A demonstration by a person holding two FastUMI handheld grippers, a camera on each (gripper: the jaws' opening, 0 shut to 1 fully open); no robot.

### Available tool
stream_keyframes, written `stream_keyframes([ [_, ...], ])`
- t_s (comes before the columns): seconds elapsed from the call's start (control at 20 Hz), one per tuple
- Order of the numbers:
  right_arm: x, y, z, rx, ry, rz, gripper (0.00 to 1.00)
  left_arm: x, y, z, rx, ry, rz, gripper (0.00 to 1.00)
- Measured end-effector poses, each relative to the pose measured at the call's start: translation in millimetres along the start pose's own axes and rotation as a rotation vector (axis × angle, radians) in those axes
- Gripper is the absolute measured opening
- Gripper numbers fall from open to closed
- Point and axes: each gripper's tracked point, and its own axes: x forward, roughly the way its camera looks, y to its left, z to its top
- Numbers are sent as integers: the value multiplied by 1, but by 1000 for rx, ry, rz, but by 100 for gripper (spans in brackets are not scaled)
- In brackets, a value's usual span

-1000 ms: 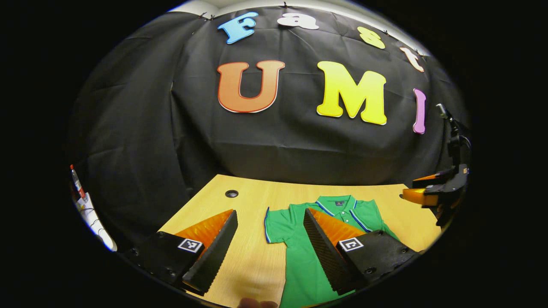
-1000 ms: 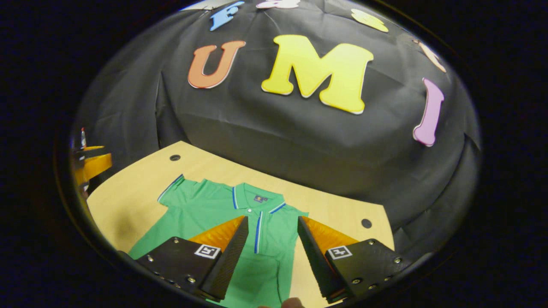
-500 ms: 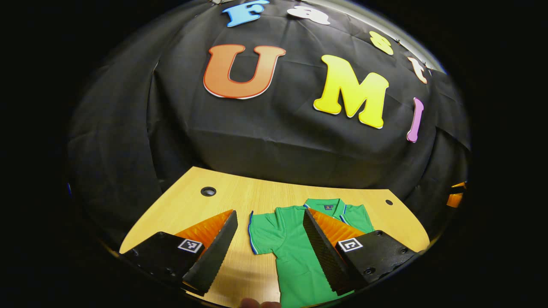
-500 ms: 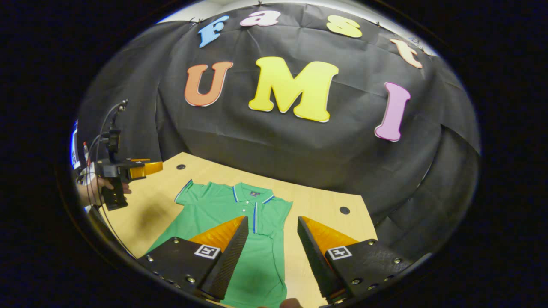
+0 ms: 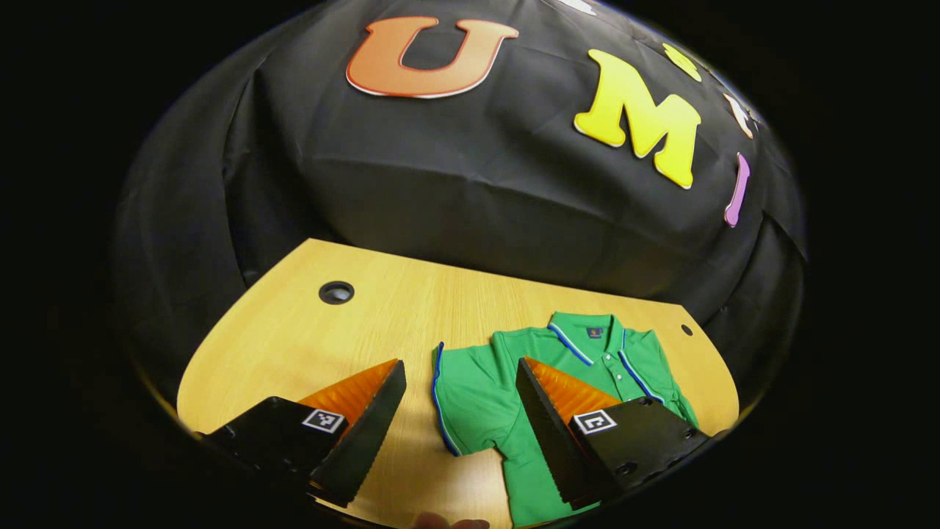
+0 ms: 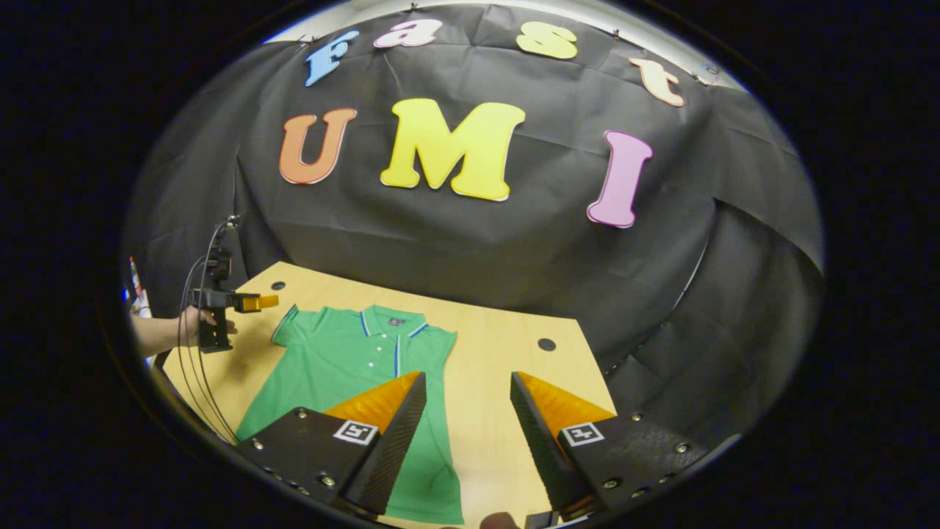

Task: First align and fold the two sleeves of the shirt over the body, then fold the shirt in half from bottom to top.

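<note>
**Both grippers wide, over the shirt**

My left gripper (image 5: 459,419) gapes wide above the shirt (image 5: 481,389), its left sleeve (image 5: 459,400) between my fingers, no contact. My right gripper (image 6: 463,433) is wide too, over bare table (image 6: 485,367) just right of the shirt. Shirt lies flat, collar (image 6: 389,321) far

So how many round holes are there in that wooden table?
2. One hole sits near the far left corner of the table, past the shirt's sleeve; the other hole is near the far right corner. The near edge is out of sight.
</note>
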Motion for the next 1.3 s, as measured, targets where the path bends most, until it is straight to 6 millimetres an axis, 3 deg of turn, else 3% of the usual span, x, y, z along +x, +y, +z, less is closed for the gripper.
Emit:
stream_keyframes([
  [0.3,6,-14,-29,32,80,-30,76,41,17,-32,8,76,7,97],
  [0.45,13,-19,-41,28,117,-39,76,48,18,-40,-14,92,11,95],
  [0.85,22,-24,-56,67,161,-45,76,58,12,-52,-36,124,-25,75],
  [0.9,23,-25,-57,70,163,-48,76,59,13,-51,-29,124,-21,82],
  [0.95,25,-25,-59,76,168,-50,76,61,10,-51,-32,125,-29,70],
  [1.1,26,-26,-59,86,169,-52,76,63,14,-54,-26,133,1,47],
  [1.15,26,-27,-60,84,167,-53,76,63,20,-57,-17,140,33,35],
  [1.2,25,-28,-60,83,165,-54,76,64,21,-56,-12,141,42,17],
  [1.25,25,-31,-61,85,166,-57,76,62,21,-57,-2,147,53,19],
  [1.3,24,-32,-62,92,169,-59,76,62,22,-57,8,151,60,14],
])
